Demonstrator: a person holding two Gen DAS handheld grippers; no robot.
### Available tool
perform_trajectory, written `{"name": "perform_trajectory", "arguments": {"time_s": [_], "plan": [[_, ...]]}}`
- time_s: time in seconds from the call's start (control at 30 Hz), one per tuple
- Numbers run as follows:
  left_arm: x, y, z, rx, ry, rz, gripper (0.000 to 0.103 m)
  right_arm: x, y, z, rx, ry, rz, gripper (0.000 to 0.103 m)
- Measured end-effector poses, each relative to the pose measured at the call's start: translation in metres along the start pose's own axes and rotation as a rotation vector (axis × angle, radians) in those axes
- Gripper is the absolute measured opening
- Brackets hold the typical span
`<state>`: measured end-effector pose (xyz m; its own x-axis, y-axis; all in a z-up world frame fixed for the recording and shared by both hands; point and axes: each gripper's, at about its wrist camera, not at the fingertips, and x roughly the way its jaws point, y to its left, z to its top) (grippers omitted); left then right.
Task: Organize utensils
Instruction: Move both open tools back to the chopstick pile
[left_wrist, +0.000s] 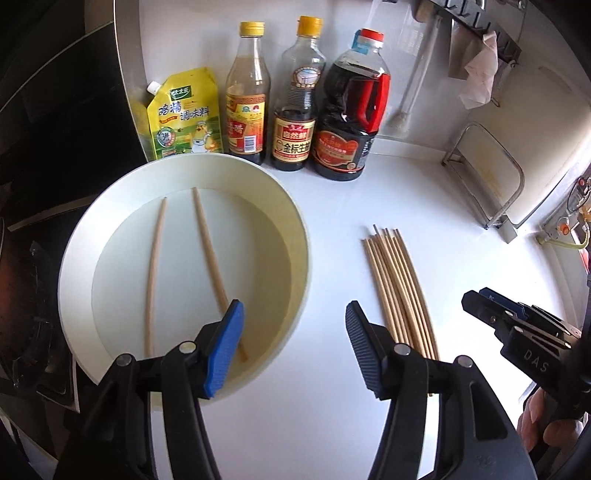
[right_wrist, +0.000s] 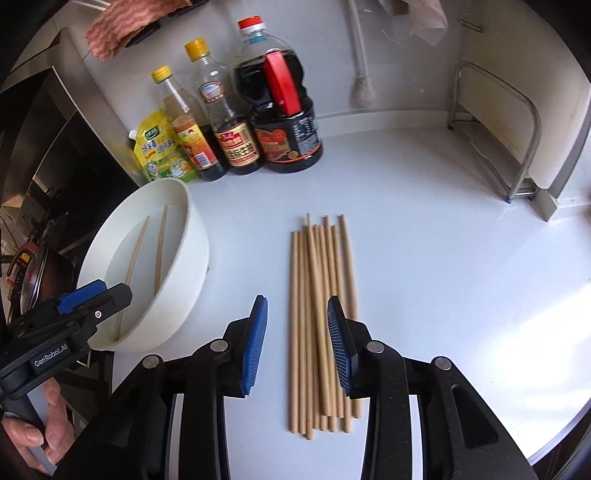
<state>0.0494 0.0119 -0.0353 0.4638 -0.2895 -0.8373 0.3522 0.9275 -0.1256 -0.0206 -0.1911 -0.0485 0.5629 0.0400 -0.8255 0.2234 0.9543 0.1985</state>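
A bundle of several wooden chopsticks (right_wrist: 317, 317) lies on the white counter, also in the left wrist view (left_wrist: 400, 288). A white basin (left_wrist: 74, 280) holds two chopsticks (left_wrist: 207, 243) in shallow water; it shows at the left of the right wrist view (right_wrist: 192, 258). My left gripper (left_wrist: 293, 328) is open and empty over the basin's right rim. My right gripper (right_wrist: 297, 321) is open above the bundle, its fingers straddling it and holding nothing. It shows at the right of the left wrist view (left_wrist: 491, 306), where its jaws cannot be made out.
A yellow seasoning pouch (left_wrist: 184, 114), two yellow-capped bottles (left_wrist: 246, 99) and a red-capped soy sauce jug (left_wrist: 351, 110) stand at the back wall. A metal rack (right_wrist: 517, 140) with a cutting board stands at the right. A stove (left_wrist: 44, 184) is at the left.
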Motion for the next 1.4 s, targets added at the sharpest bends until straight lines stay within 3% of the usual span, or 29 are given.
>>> {"name": "perform_trajectory", "arguments": {"time_s": [0.23, 0.57, 0.93, 1.4], "plan": [[0.009, -0.039, -0.012, 0.012, 0.027, -0.012, 0.058, -0.004, -0.044, -0.003, 0.020, 0.013, -0.029, 0.035], [0.024, -0.074, -0.015, 0.007, 0.026, -0.020, 0.058, -0.003, -0.077, -0.003, -0.013, 0.012, -0.039, 0.044], [0.057, -0.101, -0.022, 0.013, 0.047, 0.036, 0.061, 0.028, -0.109, -0.007, -0.016, 0.026, -0.008, 0.047], [0.096, -0.099, -0.031, -0.045, 0.028, 0.057, 0.065, 0.069, -0.097, -0.017, -0.104, 0.048, 0.023, 0.053]]}}
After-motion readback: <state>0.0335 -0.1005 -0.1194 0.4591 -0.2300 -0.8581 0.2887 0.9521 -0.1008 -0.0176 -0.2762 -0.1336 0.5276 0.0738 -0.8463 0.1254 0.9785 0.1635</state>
